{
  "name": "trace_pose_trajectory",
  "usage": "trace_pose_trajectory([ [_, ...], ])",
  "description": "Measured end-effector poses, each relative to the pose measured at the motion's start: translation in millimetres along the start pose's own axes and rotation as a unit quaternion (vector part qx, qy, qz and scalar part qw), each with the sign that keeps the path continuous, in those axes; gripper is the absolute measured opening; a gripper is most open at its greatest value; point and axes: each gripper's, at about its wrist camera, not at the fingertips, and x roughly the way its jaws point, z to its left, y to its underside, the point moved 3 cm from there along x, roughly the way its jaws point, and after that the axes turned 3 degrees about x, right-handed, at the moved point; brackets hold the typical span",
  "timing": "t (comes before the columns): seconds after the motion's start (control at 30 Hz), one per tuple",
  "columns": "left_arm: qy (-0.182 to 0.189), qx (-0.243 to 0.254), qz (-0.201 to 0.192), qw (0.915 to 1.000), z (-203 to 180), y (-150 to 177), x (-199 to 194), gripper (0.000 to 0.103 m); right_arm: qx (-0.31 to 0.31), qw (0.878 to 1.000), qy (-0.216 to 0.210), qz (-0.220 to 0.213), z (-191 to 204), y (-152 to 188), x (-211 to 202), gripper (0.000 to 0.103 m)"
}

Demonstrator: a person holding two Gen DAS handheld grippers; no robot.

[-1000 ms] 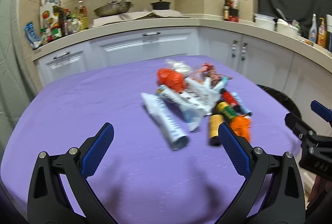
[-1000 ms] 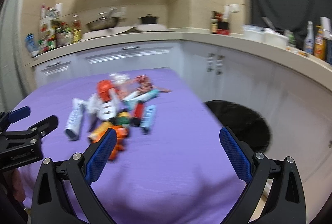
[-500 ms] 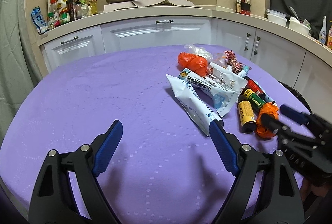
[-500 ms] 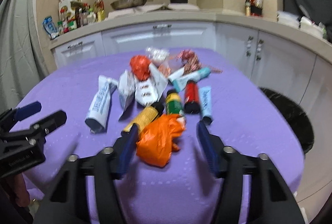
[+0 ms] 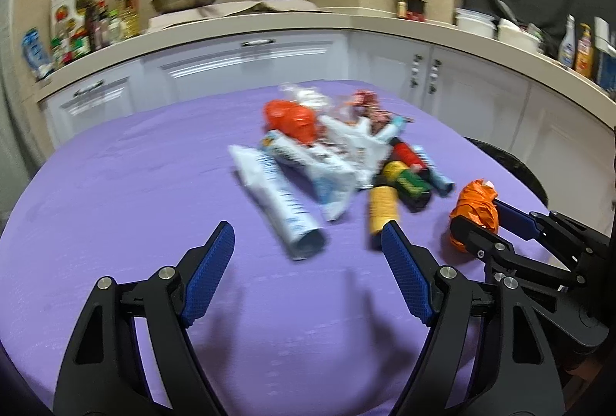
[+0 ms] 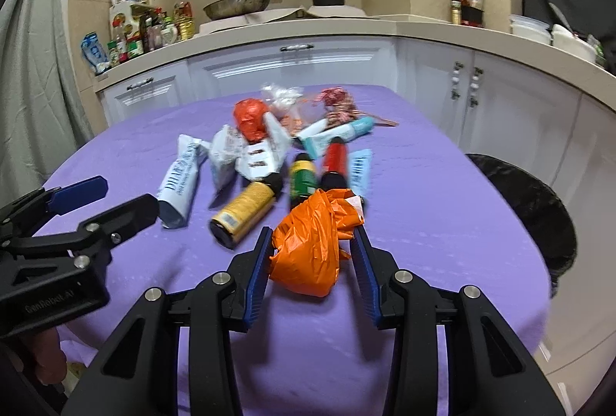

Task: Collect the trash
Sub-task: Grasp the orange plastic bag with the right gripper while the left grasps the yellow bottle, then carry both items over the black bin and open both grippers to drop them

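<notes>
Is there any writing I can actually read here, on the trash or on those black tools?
"GenRobot.AI": embossed on the black body of the left gripper, right wrist view.
Blue lettering on the white tube: too blurred to read.
Labels on the yellow can and green bottle: unreadable.

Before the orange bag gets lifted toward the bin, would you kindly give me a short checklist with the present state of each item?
1. Orange bag sits between the right hand-held gripper pads, jaws closing: ok.
2. Grip firm enough to lift: cannot tell.
3. Bag free of the green bottle behind it: cannot tell; they look very close.
4. Black bin beside the purple table open and unobstructed: ok.
5. Left hand-held gripper empty, jaws closing short of the white tube: ok.
</notes>
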Motion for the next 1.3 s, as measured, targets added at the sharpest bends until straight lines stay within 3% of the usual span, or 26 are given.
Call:
trace_pose_trajectory([
  [0.2, 0.006, 0.028, 0.003, 0.9996, -35, -3, 17, 0.076, 0.024, 0.999, 0.026, -0.010, -35, 0, -12, 0.041],
  [0.33, -0.003, 0.045, 0.011, 0.9989, -51, -4, 33, 0.063, 0.044, 0.999, 0.030, -0.013, -54, 1, -14, 0.041],
  [0.47, -0.001, 0.041, 0.033, 0.9986, -55, -4, 46, 0.058, 0.057, 0.998, 0.028, -0.013, -66, 2, -12, 0.041],
  [0.57, -0.003, 0.040, 0.041, 0.9983, -53, -3, 52, 0.046, 0.061, 0.998, 0.026, -0.012, -70, 3, -10, 0.041],
  [0.63, 0.000, 0.040, 0.044, 0.9982, -52, -3, 55, 0.025, 0.063, 0.998, 0.026, -0.010, -73, 4, -9, 0.041],
  [1.03, 0.015, 0.037, 0.030, 0.9988, -49, 0, 37, 0.023, 0.059, 0.997, 0.039, -0.014, -81, 0, -9, 0.041],
  [1.3, 0.054, 0.047, -0.012, 0.9974, -71, -30, 20, 0.023, 0.069, 0.994, 0.078, -0.032, -114, -14, -17, 0.041],
])
